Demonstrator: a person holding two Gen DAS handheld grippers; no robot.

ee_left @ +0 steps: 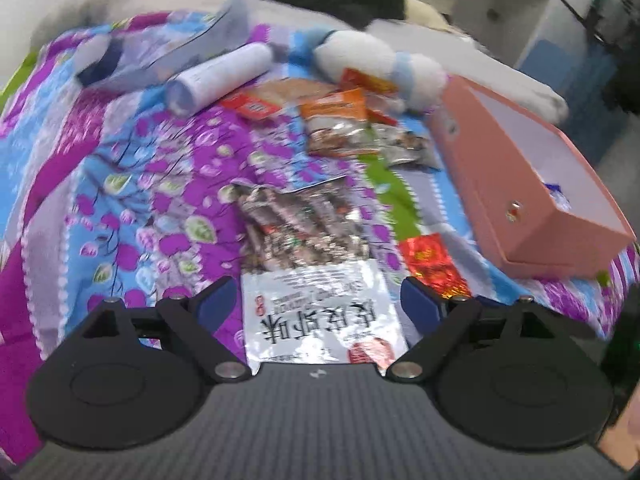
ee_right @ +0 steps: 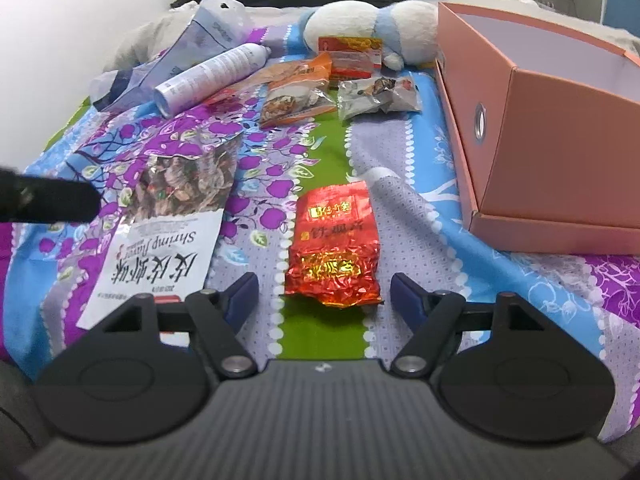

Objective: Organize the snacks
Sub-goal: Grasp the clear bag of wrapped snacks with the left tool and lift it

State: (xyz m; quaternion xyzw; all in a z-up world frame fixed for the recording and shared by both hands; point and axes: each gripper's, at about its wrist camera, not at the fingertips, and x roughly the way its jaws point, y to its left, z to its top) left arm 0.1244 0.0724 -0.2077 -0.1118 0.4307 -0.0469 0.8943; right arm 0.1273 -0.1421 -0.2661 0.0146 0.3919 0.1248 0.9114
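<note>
Crinkled glossy red foil packet [ee_right: 334,246] lies on printed cloth bedspread [ee_right: 408,216] beside matt cardboard box [ee_right: 560,152].

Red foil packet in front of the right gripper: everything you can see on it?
The red foil packet is small, crinkled and shiny, with gold print and gold characters. It looks sealed and lies flat on the patterned bedspread, across a green stripe, between the shrimp-flavour snack bag and the pink box. Nothing else touches it.

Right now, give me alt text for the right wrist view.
The open right gripper hovers just short of a red foil packet lying on a floral bedspread. A shrimp snack bag lies to the left, a pink box to the right, more snacks behind.
</note>
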